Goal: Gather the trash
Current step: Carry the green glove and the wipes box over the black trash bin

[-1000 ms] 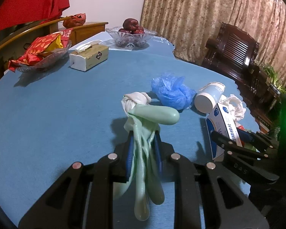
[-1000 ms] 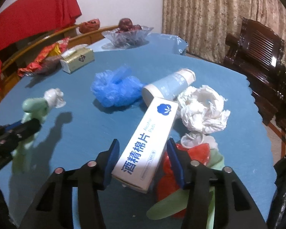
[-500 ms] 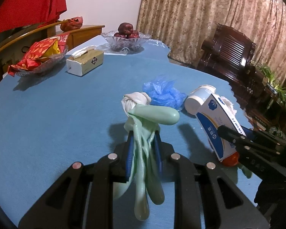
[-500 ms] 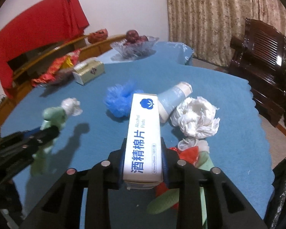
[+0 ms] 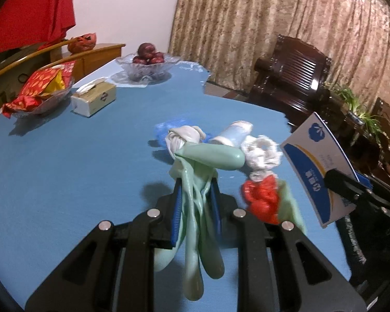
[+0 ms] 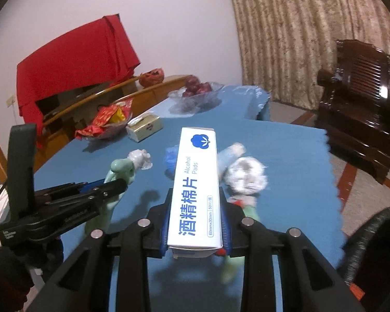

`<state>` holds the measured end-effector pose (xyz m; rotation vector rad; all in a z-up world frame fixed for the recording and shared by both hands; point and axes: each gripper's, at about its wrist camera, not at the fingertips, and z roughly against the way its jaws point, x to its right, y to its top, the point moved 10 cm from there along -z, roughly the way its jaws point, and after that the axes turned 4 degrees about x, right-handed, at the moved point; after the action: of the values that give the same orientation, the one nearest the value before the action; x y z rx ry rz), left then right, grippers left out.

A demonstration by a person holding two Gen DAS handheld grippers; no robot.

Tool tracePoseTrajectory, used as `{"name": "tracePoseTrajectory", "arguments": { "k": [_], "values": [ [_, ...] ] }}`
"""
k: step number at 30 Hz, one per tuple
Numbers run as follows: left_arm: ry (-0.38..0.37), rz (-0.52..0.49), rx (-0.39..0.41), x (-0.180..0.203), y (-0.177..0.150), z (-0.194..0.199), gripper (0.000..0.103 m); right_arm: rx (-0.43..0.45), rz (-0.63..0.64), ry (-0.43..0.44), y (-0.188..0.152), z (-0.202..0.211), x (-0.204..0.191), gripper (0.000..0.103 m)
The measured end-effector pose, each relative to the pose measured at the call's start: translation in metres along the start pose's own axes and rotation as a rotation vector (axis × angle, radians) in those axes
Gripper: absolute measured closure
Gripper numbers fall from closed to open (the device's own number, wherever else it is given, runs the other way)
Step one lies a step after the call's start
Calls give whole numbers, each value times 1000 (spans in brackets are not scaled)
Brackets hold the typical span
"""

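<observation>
My left gripper (image 5: 195, 208) is shut on a pale green rubber glove (image 5: 197, 182) with a white knot at its top, held above the blue table (image 5: 65, 169). My right gripper (image 6: 196, 223) is shut on a white alcohol pads box (image 6: 196, 182), lifted off the table; the same box (image 5: 317, 166) shows at the right in the left wrist view. On the table lie a blue plastic wad (image 5: 161, 130), a pale blue cup (image 5: 231, 135) on its side, crumpled white tissue (image 5: 262, 153) and a red wrapper (image 5: 262, 197) on another green glove.
At the back stand a tissue box (image 5: 93, 98), a glass dish of red snack packets (image 5: 39, 91) and a glass bowl of fruit (image 5: 148, 65). A dark wooden chair (image 5: 291, 78) stands beyond the table's right edge. A black bag rim (image 6: 371, 247) shows at the lower right.
The right gripper closed on the alcohol pads box and lifted it off the table. The left gripper kept its hold on the glove and rose, drifting toward the trash pile.
</observation>
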<state>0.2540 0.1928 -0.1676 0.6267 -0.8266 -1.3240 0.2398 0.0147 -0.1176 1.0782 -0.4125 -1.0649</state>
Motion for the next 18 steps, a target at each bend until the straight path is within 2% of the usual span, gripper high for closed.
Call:
{"name": "tracePoseTrajectory", "arguments": {
  "k": [10,18],
  "values": [
    [-126,-76,23,87,5,14,84,55,-69,-154,3,67,79,72],
    [-249,-143,27,175,-5,20,84,68,-124,-292,-17,120,143,72]
  ]
}}
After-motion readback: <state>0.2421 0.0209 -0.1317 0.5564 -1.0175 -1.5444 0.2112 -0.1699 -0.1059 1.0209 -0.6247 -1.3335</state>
